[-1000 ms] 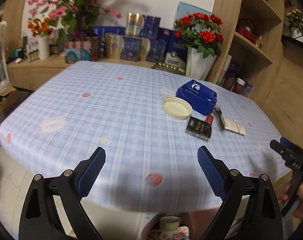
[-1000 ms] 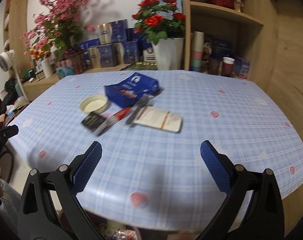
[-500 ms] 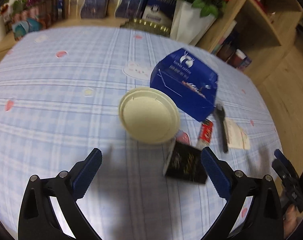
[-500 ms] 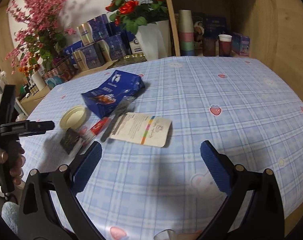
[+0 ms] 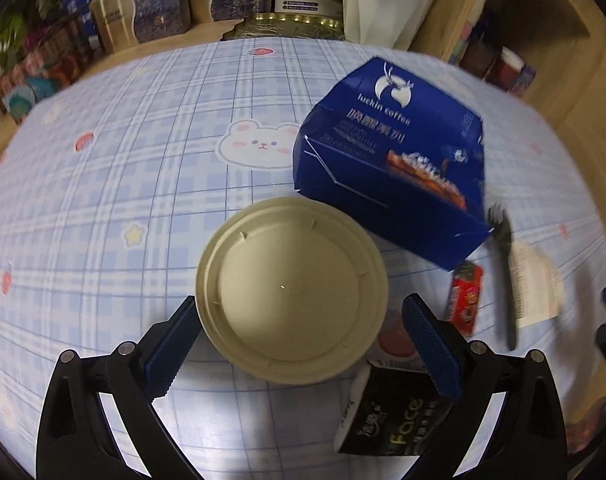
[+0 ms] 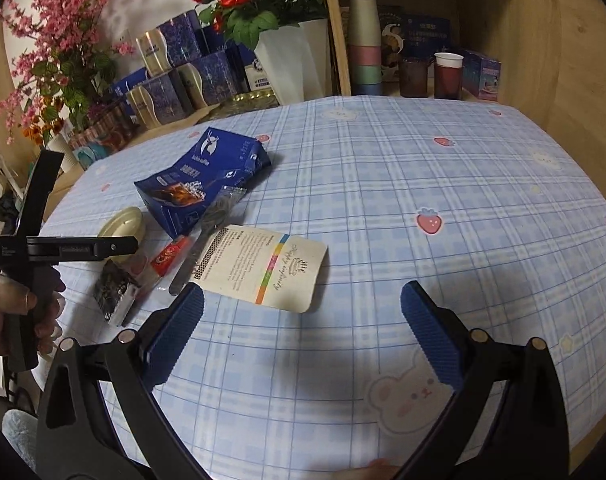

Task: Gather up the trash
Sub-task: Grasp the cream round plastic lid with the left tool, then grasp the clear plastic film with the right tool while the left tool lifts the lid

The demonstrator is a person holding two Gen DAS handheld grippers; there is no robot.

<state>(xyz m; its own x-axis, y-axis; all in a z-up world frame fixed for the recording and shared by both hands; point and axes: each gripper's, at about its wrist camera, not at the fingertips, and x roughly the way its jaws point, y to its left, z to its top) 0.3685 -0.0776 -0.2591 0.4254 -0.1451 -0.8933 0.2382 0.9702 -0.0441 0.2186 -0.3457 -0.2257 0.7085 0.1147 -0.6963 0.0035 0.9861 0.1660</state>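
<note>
On the bench [image 5: 103,200] we find the lid [image 5: 291,296] in front of the box [image 5: 391,152], the packet [image 5: 387,420] nearer us, and the sachet [image 5: 465,300], fork [image 5: 507,268] and pouch [image 6: 263,268] to the right.

The left gripper [image 5: 299,344] is spread wide, its two blue ribbed fingers [image 5: 171,344] standing on either side of the cream lid [image 5: 291,300], with the lid's near half between them. Whether either finger touches the lid's rim cannot be told. In the right wrist view the person's left hand [image 6: 11,312] is wrapped around the gripper's black handle, beside the lid. The right gripper [image 6: 301,336] is also spread wide, well apart from the lid.
</note>
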